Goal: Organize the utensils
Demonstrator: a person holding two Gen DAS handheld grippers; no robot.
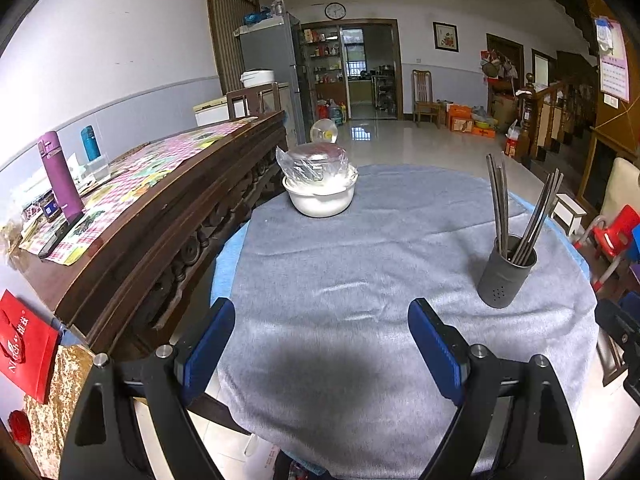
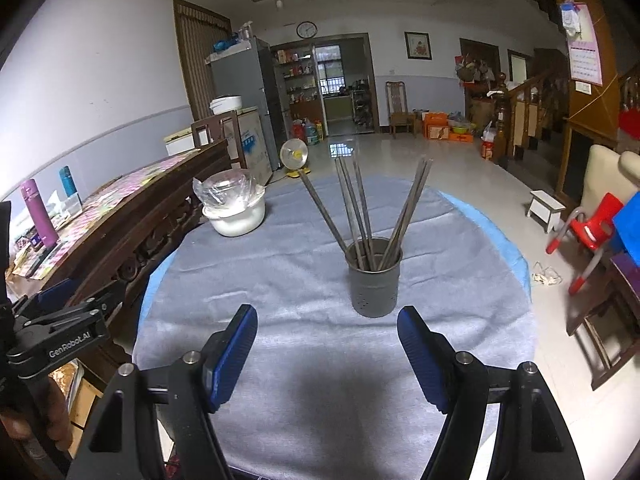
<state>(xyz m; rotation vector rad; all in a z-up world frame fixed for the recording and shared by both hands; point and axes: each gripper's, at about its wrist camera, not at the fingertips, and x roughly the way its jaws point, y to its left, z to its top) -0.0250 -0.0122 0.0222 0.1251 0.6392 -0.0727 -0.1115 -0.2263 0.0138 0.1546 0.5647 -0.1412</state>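
Dark holder (image 2: 375,280), upright on the grey cloth (image 2: 280,264), chopsticks (image 2: 360,216) fanned inside, perhaps eight. It stands just beyond the right gripper (image 2: 327,354), spread and empty. Left gripper (image 1: 321,346) likewise spread, holder ahead to its right.

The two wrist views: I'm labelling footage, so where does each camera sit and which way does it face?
Left wrist: on the left gripper, facing across the grey-clothed table; its open blue fingers show.
Right wrist: on the right gripper, facing the chopstick holder; open fingers, the left gripper beside.
Shared: holder, covered white bowl.
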